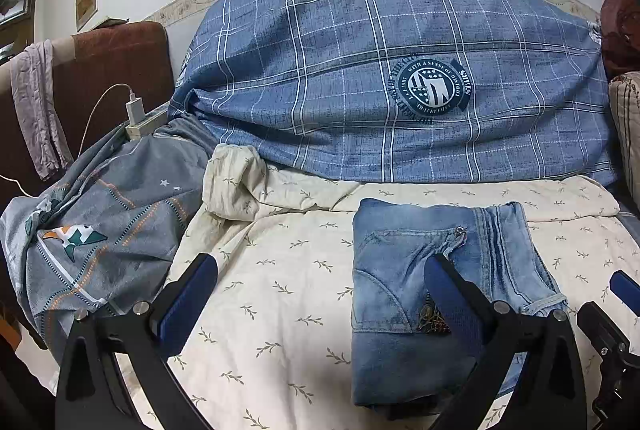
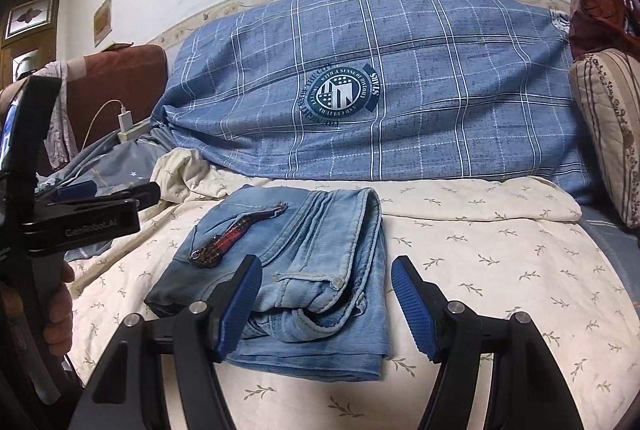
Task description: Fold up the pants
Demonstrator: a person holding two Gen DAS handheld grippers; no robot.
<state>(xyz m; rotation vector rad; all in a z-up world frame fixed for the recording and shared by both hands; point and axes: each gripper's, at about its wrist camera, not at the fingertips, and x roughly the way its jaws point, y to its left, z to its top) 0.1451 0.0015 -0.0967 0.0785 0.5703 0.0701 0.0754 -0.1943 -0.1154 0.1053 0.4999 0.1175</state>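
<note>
Light blue jeans lie folded in a compact stack on the cream leaf-print sheet. They also show in the right wrist view, hems on top. My left gripper is open and empty, its right finger over the jeans' left part. My right gripper is open and empty, hovering over the near end of the jeans. The left gripper shows at the left edge of the right wrist view. The right gripper shows at the right edge of the left wrist view.
A blue plaid duvet is piled against the wall behind. A grey patterned cover lies at left with a charger and power strip. A brown chair stands at far left, a striped cushion at right.
</note>
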